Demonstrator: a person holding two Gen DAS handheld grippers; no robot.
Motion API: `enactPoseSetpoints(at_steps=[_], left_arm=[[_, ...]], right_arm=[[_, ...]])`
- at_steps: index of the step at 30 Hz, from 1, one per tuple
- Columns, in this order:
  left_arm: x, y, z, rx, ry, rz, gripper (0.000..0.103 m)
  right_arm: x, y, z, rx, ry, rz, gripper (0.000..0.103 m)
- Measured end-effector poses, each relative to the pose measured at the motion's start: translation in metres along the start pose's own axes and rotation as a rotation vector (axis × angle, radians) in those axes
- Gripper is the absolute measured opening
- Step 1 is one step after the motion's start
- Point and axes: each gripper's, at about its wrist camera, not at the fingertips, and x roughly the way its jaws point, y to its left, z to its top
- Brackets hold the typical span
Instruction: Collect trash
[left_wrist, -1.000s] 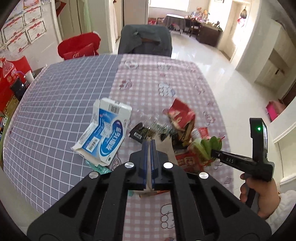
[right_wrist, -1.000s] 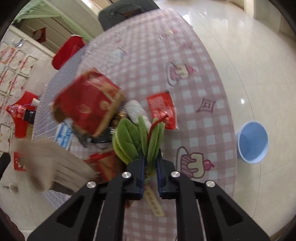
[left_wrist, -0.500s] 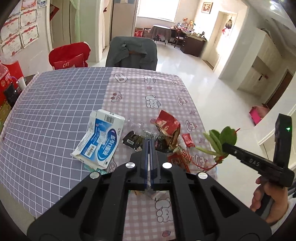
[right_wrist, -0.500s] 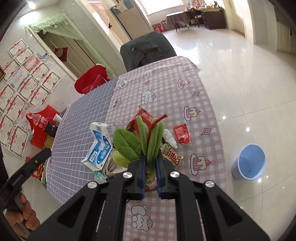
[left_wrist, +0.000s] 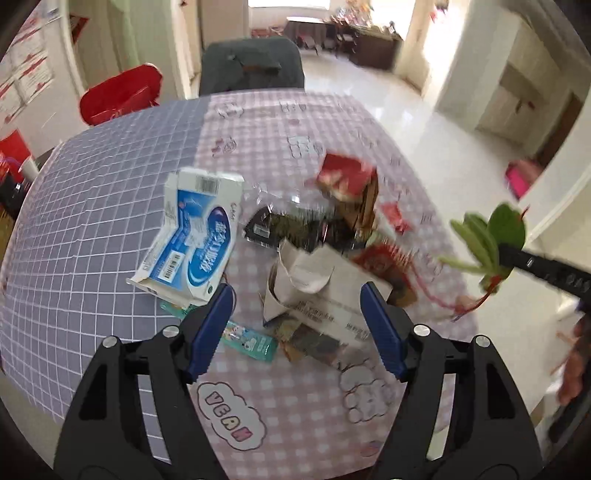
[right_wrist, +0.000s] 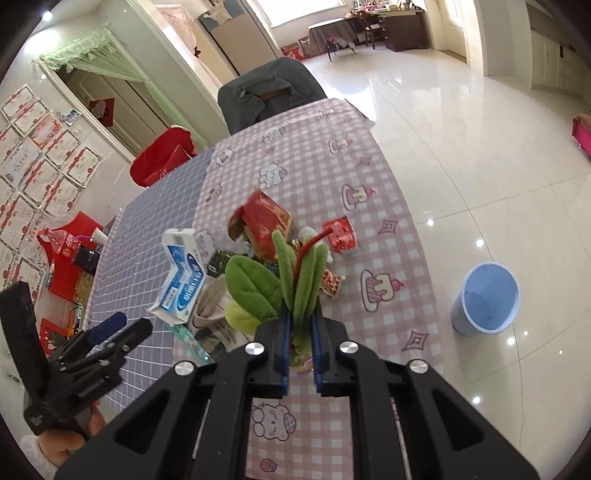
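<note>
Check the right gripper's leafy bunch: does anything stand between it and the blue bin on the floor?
Nothing visible does. The right gripper holds the leafy bunch above the table's edge, and only bare floor lies between that edge and the blue bin.

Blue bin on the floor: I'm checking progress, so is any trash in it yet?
No. The blue bin shows only its bare inside in the right wrist view, while the right gripper holds the green plush leaves.

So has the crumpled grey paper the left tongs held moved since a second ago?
Yes. The left tongs are open now, and the grey paper has dropped onto the table beside the blue box.
</note>
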Motion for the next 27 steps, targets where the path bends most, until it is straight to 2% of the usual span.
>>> enactPoseSetpoints(at_steps=[6, 11, 13, 14, 15, 16, 18, 23, 27], left_arm=[[0.048, -0.002, -0.007, 0.032, 0.086, 0.008, 0.068], [0.079, -0.001, -0.008, 0.087, 0.111, 0.07, 0.063], [0.091, 0.0, -0.008, 0.103, 0.127, 0.079, 0.054], [0.096, 0.001, -0.007, 0.108, 0.142, 0.077, 0.038], [0.101, 0.002, -0.007, 0.112, 0.154, 0.069, 0.029], [0.101, 0.003, -0.007, 0.113, 0.147, 0.079, 0.027], [0.097, 0.005, -0.005, 0.093, 0.142, 0.051, 0.019], [0.054, 0.01, 0.005, 0.02, 0.098, 0.01, 0.009], [0.009, 0.006, 0.015, -0.005, 0.046, -0.026, 0.008]], right_arm=[[0.022, 0.0, -0.005, 0.012, 0.023, -0.016, 0.01], [0.04, 0.004, -0.006, 0.01, 0.037, -0.033, 0.01], [0.046, 0.004, -0.006, 0.015, 0.042, -0.038, 0.01], [0.048, 0.004, -0.005, 0.014, 0.043, -0.042, 0.01], [0.05, 0.005, -0.006, 0.014, 0.045, -0.045, 0.01], [0.051, 0.005, -0.006, 0.017, 0.047, -0.046, 0.01], [0.051, 0.005, -0.006, 0.019, 0.046, -0.048, 0.01], [0.039, 0.007, 0.0, 0.012, 0.036, -0.028, 0.01], [0.016, 0.002, 0.012, 0.02, 0.016, 0.026, 0.01]])
